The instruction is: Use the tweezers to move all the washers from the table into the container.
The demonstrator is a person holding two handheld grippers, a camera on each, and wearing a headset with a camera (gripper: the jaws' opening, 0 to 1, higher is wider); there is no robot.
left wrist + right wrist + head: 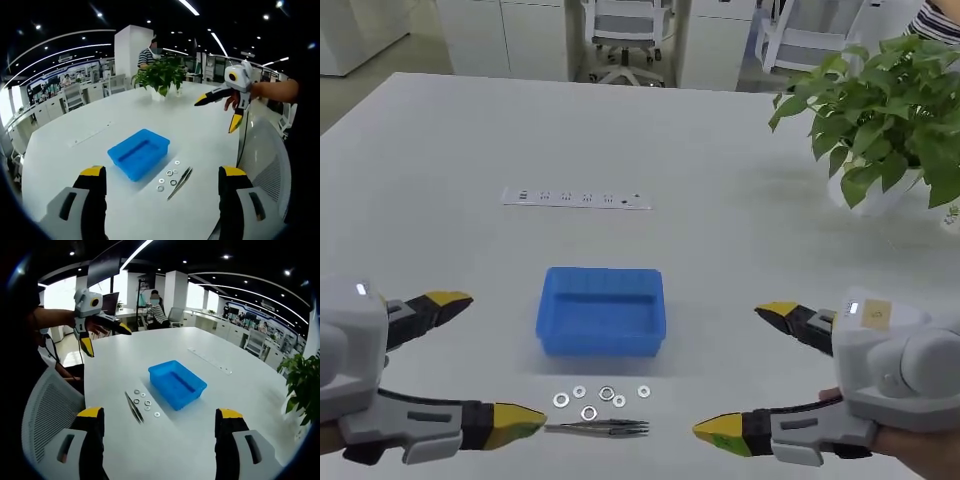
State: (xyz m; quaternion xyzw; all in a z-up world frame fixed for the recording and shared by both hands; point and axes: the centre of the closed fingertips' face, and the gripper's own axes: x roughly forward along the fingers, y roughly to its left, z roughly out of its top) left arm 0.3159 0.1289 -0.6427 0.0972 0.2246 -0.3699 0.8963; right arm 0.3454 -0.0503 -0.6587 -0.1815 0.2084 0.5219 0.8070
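You are at the very start: nothing is picked up yet, and the blue container [600, 343] looks empty. Your left gripper [498, 360] and right gripper [730, 371] both have their jaws spread wide and hold nothing. They hang above the counter [720, 230] to either side of the work, the left at 9 o'clock of the tweezers [600, 427] and the right at 3 o'clock, each near them but not touching.

In the head view the washers [605, 394] lie in a loose cluster at 6 o'clock of the container, just beside its front wall (I count six, all flat on the counter). The tweezers lie flat just past the washers, also at 6 o'clock, and run from 9 to 3. They are too small here for me to tell which end is the tip.

The step in hand is to take up the tweezers, and I judge the washers cannot be moved until that is done. The tweezers are thin and lie flush on the counter, so come in low with one gripper. Close its jaws across the two arms, so that your squeeze also shuts the tips. The grip will likely want to sit away from the tips, with enough length left to reach a washer. Keep clear of the nearest washers, which could scatter if nudged
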